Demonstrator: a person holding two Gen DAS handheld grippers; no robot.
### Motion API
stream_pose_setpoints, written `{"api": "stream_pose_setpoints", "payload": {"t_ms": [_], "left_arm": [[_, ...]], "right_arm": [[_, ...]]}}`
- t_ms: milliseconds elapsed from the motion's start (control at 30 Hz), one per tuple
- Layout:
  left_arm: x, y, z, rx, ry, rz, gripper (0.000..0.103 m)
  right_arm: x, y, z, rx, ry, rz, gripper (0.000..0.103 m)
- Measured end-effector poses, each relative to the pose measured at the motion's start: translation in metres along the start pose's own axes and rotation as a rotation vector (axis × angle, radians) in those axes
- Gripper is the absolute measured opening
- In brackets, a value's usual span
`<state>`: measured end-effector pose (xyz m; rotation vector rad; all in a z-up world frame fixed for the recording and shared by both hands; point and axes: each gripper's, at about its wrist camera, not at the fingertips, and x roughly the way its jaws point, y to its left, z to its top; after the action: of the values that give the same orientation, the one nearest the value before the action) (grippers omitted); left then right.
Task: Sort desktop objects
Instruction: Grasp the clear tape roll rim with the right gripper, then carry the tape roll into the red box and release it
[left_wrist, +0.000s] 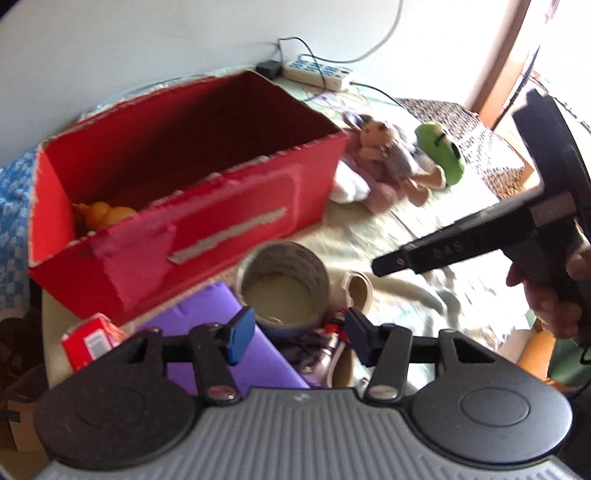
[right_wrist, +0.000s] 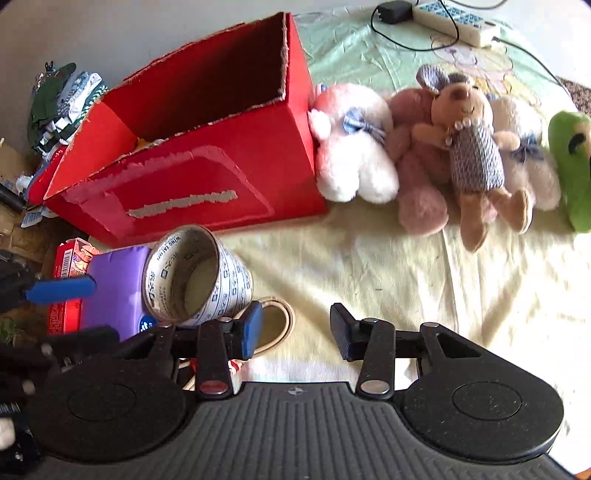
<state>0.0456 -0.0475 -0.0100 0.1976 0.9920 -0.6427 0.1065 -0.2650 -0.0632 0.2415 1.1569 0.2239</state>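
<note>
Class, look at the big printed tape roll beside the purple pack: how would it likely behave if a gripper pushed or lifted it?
The tape roll is round and leans tilted against the purple pack, so a push would probably roll or topple it. Its wide hollow core suggests it is fairly light, and its thick wound wall looks stiff.

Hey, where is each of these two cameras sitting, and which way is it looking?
Left wrist: on the left gripper, looking down at the tape roll and red box; the right hand shows.
Right wrist: on the right gripper, looking down at the cloth-covered table and plush toys; the left gripper's blue pad shows.
Shared: box, tape roll, toys.
</note>
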Motion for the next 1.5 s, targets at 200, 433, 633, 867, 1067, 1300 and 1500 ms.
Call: {"api": "stream_pose_setpoints", "payload": {"t_ms": [200, 433, 633, 867, 1067, 1300, 1500], "left_arm": [[0.024, -0.018, 0.004, 0.040, 0.018, 0.053, 0.055], [0.052, -0.010, 0.009, 0.000, 0.065, 0.078, 0.032], [0.060, -0.011, 0.010, -0.025, 0.057, 0.067, 0.021], [0.028, -0.032, 0.024, 0.019, -0.014, -0.015, 0.015], [-0.013, -0.048, 0.053, 0.085, -0.139, -0.084, 0.019], [-0.044, -0.042, 0.073, 0.126, -0.231, -0.092, 0.052], [-0.045, -0.011, 0.066, 0.071, -0.221, 0.018, 0.067]], "right_arm": [[0.010, 0.002, 0.014, 0.038, -0.015, 0.122, 0.045], [0.047, 0.040, 0.024, -0.056, 0.009, 0.125, 0.035], [0.067, 0.046, 0.024, -0.033, 0.041, 0.122, 0.021], [0.017, 0.040, 0.020, 0.009, -0.035, 0.163, 0.007], [-0.050, 0.036, 0.027, 0.007, -0.168, 0.166, 0.008], [-0.068, 0.032, 0.040, 0.011, -0.233, 0.101, 0.008], [-0.062, 0.028, 0.038, 0.027, -0.230, 0.063, 0.008]]}}
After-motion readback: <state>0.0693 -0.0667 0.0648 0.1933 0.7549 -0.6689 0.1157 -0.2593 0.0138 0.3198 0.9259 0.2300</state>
